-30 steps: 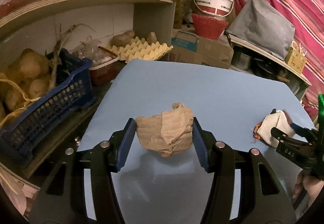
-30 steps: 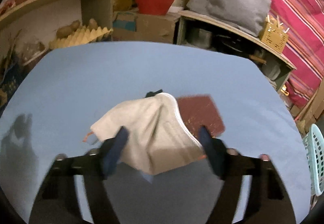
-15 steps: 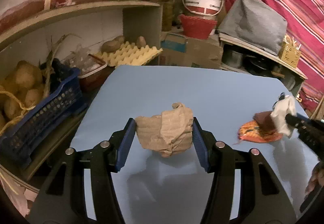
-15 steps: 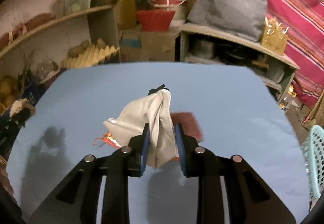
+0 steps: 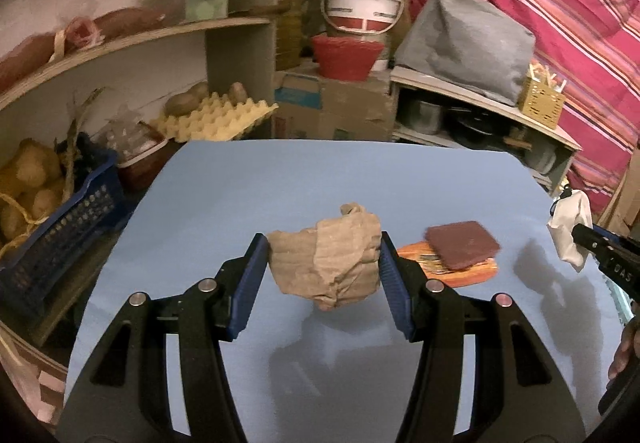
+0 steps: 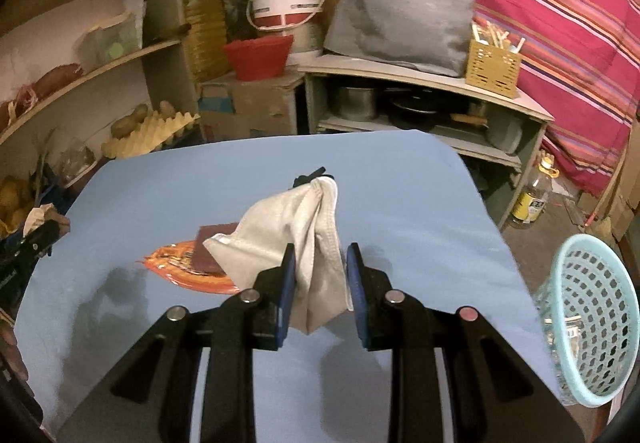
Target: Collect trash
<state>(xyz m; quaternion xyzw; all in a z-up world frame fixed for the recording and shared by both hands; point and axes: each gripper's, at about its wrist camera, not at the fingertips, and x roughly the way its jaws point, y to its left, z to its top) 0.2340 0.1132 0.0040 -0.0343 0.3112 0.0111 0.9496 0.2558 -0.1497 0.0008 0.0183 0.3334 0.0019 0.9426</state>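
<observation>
My left gripper point(image 5: 324, 263) is shut on a crumpled brown paper wad point(image 5: 328, 263) and holds it above the blue table point(image 5: 280, 179). My right gripper point(image 6: 320, 275) is shut on a white face mask point(image 6: 296, 227), lifted off the table; it also shows in the left wrist view point(image 5: 570, 219). A dark red square pad point(image 5: 462, 245) lies on an orange wrapper point(image 5: 460, 271) on the table, right of the paper wad. Both show in the right wrist view, the pad point(image 6: 210, 247) and the wrapper point(image 6: 180, 267), left of the mask.
A light blue mesh basket point(image 6: 592, 327) stands off the table's right edge. Shelves hold a blue crate of potatoes point(image 5: 48, 203), an egg tray point(image 5: 216, 119), a red bowl point(image 5: 346, 57), a white bucket point(image 5: 362, 9) and a cardboard box point(image 5: 332, 111) behind.
My right gripper closed on the face mask and lifted it up and to the right, uncovering the red pad and orange wrapper. My left gripper kept the paper wad and rose a little.
</observation>
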